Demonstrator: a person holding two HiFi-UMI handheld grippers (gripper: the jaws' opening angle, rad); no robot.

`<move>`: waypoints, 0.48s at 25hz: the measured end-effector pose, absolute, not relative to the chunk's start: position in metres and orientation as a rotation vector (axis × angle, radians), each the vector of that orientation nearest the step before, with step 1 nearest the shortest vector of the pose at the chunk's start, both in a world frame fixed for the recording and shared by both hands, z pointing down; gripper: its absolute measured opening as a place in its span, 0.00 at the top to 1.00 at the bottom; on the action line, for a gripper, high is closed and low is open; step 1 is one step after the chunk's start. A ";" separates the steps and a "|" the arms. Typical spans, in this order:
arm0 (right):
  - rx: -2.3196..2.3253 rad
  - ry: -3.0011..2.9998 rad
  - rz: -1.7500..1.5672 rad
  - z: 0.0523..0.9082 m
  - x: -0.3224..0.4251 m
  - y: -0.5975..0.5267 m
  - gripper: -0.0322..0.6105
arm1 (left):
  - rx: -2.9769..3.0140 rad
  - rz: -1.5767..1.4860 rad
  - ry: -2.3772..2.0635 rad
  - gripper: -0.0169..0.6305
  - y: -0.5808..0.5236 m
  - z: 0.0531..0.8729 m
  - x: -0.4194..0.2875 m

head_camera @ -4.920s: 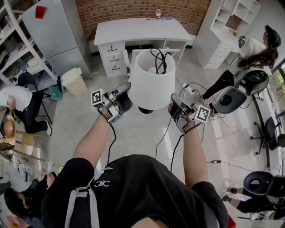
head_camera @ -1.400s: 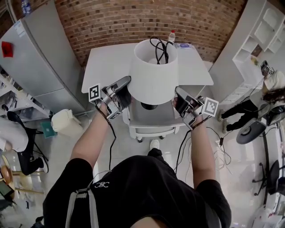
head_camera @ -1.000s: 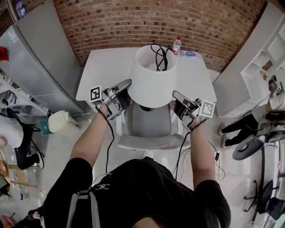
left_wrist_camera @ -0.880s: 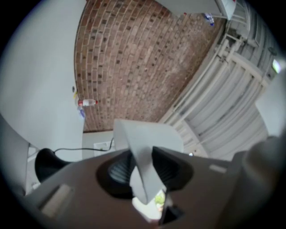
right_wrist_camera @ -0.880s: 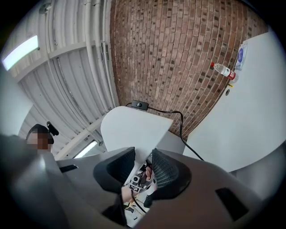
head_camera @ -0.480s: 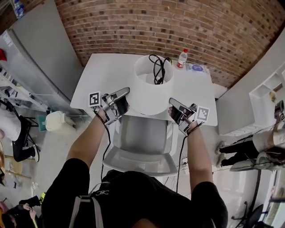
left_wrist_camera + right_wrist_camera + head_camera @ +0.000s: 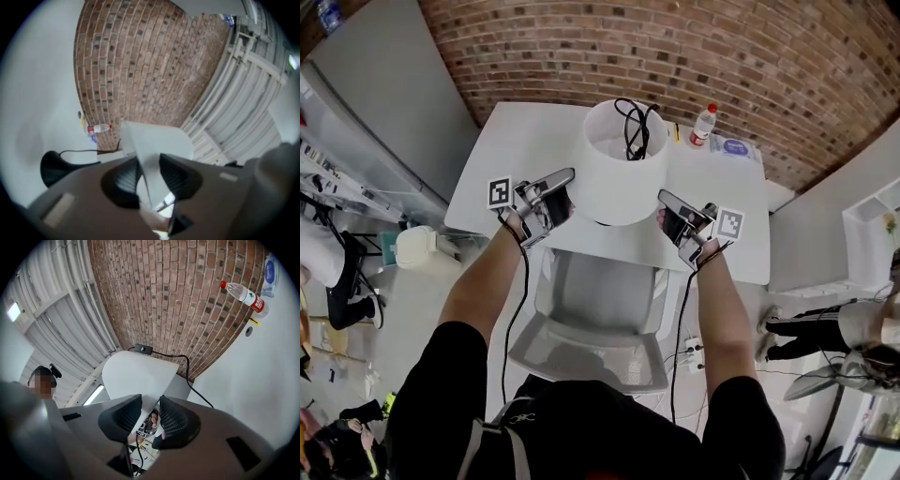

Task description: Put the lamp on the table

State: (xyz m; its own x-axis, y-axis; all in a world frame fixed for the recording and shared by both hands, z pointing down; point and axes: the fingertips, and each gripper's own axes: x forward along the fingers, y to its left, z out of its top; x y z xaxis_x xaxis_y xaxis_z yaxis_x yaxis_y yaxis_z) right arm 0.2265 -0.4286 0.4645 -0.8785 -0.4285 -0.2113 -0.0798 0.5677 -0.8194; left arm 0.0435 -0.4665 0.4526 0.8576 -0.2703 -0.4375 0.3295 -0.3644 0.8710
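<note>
A brick wall (image 7: 694, 47) runs behind the white surface (image 7: 516, 159), and a grey chair (image 7: 600, 309) stands pushed up to its near edge. The lamp (image 7: 619, 178) is above the middle of the surface, towards its front, with its white shade upright and its black cord (image 7: 633, 127) bundled inside the open top. In the left gripper view the lamp's black base (image 7: 56, 166) shows against the white surface, but I cannot tell whether it touches. The left tongs (image 7: 562, 185) are clamped on the lower rim of the shade at its left side, the thin white wall pinched between the ribbed pads. The right tongs (image 7: 666, 199) grip the rim on the opposite side in the same way. A clear water bottle (image 7: 702, 125) with a red cap stands at the back right of the surface, just beside a small blue-and-white packet (image 7: 736, 146).
</note>
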 end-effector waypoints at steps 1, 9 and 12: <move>-0.418 2.415 -1.236 0.468 0.227 -0.438 0.78 | 1.843 -0.623 0.042 0.80 -0.476 0.456 0.044; -0.464 2.372 -1.212 0.491 0.254 -0.507 0.79 | 1.859 -0.570 0.083 0.80 -0.541 0.476 0.069; -0.506 2.393 -1.227 0.502 0.259 -0.530 0.79 | 1.860 -0.557 0.074 0.80 -0.567 0.487 0.073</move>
State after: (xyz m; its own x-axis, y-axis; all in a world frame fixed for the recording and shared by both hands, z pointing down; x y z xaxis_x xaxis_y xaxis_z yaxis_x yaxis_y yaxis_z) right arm 0.2593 -0.5297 0.5023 -0.8534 -0.4870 -0.1857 -0.1334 0.5486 -0.8254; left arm 0.0732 -0.5674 0.4867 0.8860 -0.2169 -0.4098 0.3170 -0.3614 0.8768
